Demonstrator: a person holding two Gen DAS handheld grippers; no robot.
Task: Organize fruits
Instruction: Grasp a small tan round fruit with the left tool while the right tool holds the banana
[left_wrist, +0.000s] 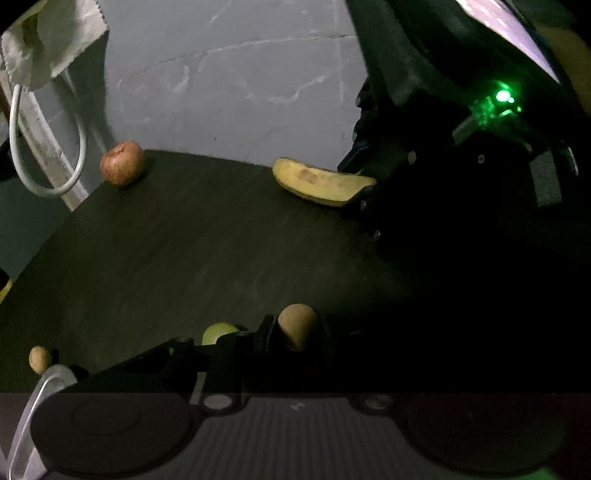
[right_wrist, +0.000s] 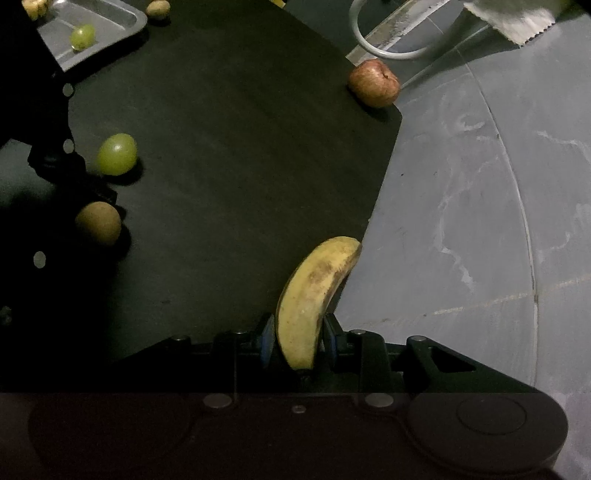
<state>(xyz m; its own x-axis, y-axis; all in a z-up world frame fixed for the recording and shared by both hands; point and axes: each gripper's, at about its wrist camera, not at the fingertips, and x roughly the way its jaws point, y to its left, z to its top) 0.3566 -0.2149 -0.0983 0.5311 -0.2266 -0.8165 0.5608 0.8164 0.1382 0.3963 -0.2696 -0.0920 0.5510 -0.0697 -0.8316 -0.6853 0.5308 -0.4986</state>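
- Left gripper (left_wrist: 297, 328): low centre of the left wrist view, jaws clamped on a small round brown fruit (left_wrist: 297, 326), which sits between the two dark fingers.
- Right gripper (right_wrist: 300, 341): low centre of the right wrist view, blue-padded fingers (right_wrist: 266, 341) pressed against both sides of the banana (right_wrist: 314, 295) near its lower end. The banana's far tip points toward the upper right of that frame, over the table edge.
- Dark table (right_wrist: 229, 147): fills the left and centre of the right wrist view; grey floor (right_wrist: 480, 221) lies to the right.
- Green grape (right_wrist: 116, 154): on the table, left of centre in the right wrist view, just above the brown fruit.
- Apple (right_wrist: 374, 83): reddish, at the table's far corner, upper right of centre.
- Metal tray (right_wrist: 114, 16): upper left corner of the right wrist view, holding a second green grape (right_wrist: 82, 37).
- Another small brown fruit (right_wrist: 158, 8): on the table just right of the tray.
- Lighting is dim; the fruit at the tray's far left corner cannot be identified.
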